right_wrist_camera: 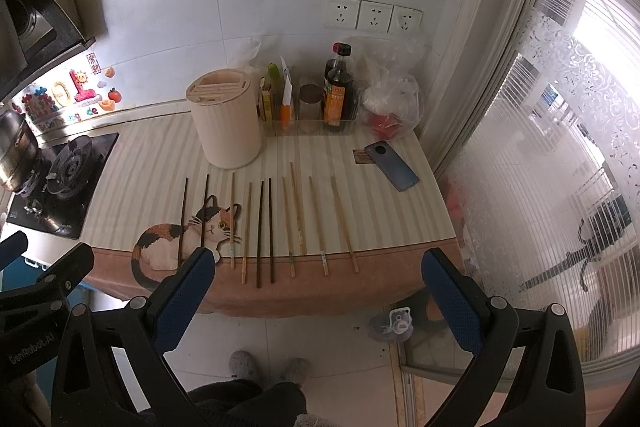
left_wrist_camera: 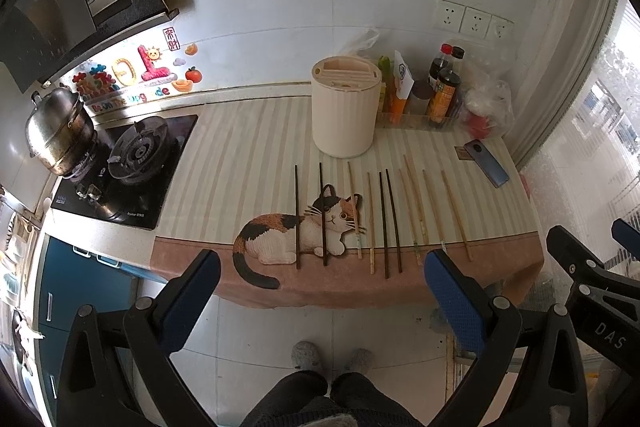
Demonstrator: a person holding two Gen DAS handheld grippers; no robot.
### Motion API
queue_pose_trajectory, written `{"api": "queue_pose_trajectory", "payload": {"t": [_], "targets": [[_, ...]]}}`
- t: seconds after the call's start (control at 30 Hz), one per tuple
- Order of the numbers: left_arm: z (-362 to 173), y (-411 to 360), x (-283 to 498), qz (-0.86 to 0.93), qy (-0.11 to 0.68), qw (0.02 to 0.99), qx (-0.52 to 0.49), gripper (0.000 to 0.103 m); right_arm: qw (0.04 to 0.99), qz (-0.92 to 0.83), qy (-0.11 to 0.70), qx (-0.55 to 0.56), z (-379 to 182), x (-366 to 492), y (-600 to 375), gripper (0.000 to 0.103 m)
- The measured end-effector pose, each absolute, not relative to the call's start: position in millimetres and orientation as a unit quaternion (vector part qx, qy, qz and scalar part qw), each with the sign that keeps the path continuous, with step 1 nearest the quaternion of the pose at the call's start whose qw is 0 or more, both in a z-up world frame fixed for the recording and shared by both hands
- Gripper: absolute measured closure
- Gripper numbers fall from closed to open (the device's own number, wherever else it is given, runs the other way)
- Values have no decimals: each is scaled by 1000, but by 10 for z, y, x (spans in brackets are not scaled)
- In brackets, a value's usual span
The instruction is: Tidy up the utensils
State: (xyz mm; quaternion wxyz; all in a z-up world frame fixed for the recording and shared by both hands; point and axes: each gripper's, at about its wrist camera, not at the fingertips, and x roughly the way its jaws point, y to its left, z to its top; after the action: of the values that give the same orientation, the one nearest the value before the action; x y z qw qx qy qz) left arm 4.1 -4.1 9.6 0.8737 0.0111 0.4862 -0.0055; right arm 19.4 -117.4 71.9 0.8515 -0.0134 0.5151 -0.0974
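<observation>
Kitchen counter (left_wrist_camera: 224, 155), cat mat. Chopsticks (right_wrist_camera: 272, 227) lay in row just before holder (right_wrist_camera: 226, 123), none touched. Your L gripper (left_wrist_camera: 320, 291) & R gripper (right_wrist_camera: 316, 291) hung wide apart, empty, short of counter. Sticks prob light, stiff, thin, roll-prone; pinch mid-shaft.

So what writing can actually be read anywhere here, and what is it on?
"DAS": black right gripper body.
"GenRobot.AI": black left gripper body.
"Be On The ...de", partly glared: colourful wall sticker.
Dark sauce bottle label, red seal sticker, stove print: unreadable.
</observation>
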Motion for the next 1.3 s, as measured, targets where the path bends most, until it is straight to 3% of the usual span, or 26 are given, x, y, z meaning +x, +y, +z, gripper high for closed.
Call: {"api": "queue_pose_trajectory", "payload": {"t": [0.47,0.77,0.97,1.3], "targets": [[101,-115,6,-6,484,875,8,0,852,-98,514,-11,742,183,-1181,0],[-89,-55,191,35,411,911,17,0,877,-93,472,17,674,323,-1283,0],[-556,77,607,80,418,905,30,0,869,-85,487,33,67,660,-1353,1],[-1476,417,1446,94,512,854,23,0,818,-59,572,30,-1168,1259,-1198,23]]}}
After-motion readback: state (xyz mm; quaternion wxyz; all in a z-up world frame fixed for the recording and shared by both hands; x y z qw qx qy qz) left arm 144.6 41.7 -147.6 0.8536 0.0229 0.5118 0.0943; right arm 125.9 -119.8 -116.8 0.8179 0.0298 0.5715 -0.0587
